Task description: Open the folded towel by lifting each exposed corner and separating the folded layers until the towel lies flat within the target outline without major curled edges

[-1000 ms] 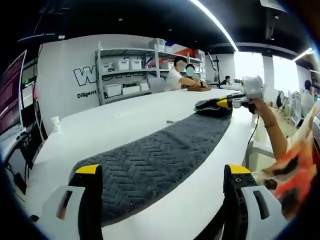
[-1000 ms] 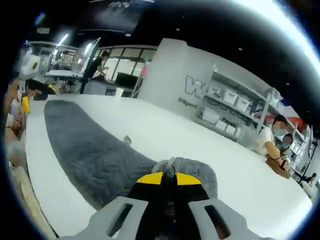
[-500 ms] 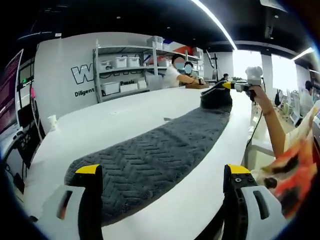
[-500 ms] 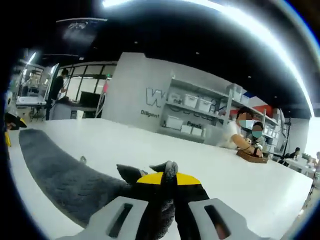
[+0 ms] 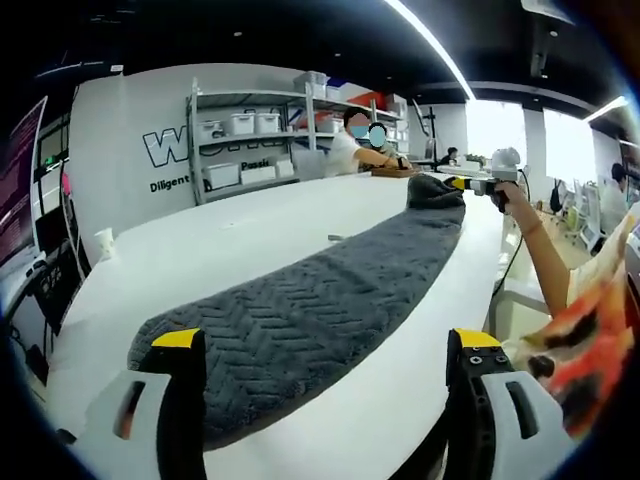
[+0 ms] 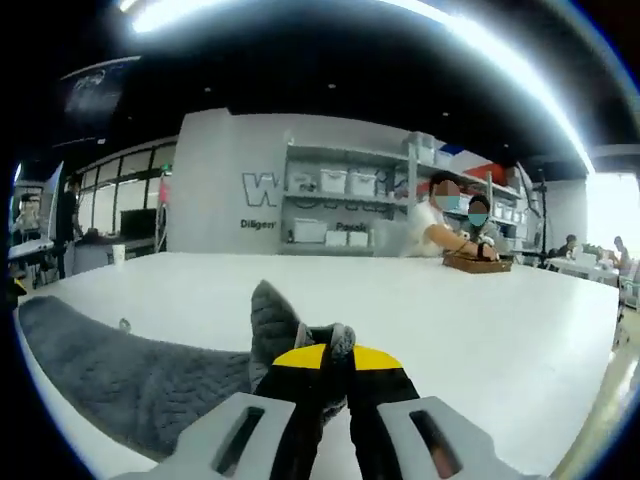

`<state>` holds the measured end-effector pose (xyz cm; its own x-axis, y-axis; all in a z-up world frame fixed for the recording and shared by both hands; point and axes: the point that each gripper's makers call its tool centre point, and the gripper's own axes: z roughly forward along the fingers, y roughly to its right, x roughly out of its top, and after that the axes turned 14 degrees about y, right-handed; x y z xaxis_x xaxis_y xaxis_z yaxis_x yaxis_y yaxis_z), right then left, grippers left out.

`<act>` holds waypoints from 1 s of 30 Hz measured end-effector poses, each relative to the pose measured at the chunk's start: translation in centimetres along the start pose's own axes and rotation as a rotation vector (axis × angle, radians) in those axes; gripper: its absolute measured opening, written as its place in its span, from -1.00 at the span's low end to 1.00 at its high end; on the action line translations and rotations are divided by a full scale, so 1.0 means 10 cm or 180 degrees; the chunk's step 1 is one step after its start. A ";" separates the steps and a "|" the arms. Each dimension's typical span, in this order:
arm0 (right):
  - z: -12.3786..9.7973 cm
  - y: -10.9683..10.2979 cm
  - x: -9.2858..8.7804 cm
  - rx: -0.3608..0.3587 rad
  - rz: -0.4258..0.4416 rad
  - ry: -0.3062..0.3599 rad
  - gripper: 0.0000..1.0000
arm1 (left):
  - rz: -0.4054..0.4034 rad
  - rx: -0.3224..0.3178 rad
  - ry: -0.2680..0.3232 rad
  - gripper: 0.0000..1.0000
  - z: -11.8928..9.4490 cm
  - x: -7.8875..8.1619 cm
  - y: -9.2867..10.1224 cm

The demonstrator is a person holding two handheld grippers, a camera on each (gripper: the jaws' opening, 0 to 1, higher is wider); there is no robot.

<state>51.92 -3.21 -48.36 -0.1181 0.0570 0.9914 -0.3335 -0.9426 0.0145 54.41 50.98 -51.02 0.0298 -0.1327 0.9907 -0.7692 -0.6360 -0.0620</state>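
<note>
Grey towel (image 5: 300,320) lies stretched along the white desk (image 5: 200,250), its far corner clamped in the right gripper (image 6: 335,362) while the left gripper (image 5: 325,345) hangs jaws apart at the near end, so a hasty pull could drag it askew.

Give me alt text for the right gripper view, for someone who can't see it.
The right gripper, jaws shut, pinches a bunched corner of a dark grey towel that trails off to the left across a white table. Behind stand a grey wall with shelves of bins and people seated at the table's far side.
</note>
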 end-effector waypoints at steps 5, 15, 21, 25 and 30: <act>-0.03 0.09 -0.25 -0.0060 -0.0038 -0.0258 -0.96 | 0.0003 0.0001 0.0004 0.97 -0.01 0.00 -0.01; -0.12 0.40 -0.54 -0.0403 -0.0344 -0.0650 -0.41 | 0.0002 -0.0001 -0.0018 0.97 0.01 -0.01 0.00; -0.21 0.59 -0.45 -0.0651 -0.0522 -0.0765 0.15 | 0.0004 0.0022 -0.0044 0.97 0.00 -0.03 -0.02; -0.25 0.56 -0.31 -0.0596 -0.0490 -0.0667 0.17 | 0.0003 0.0035 -0.0016 0.97 -0.01 0.00 -0.03; -0.31 0.25 -0.13 -0.0280 -0.0492 -0.0458 0.31 | 0.0006 0.0067 -0.0025 0.97 -0.04 0.00 -0.06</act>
<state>48.34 -4.60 -50.06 0.0731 0.1451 0.9867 -0.4182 -0.8937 0.1624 54.67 51.66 -50.98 0.0335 -0.1397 0.9896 -0.7555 -0.6517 -0.0664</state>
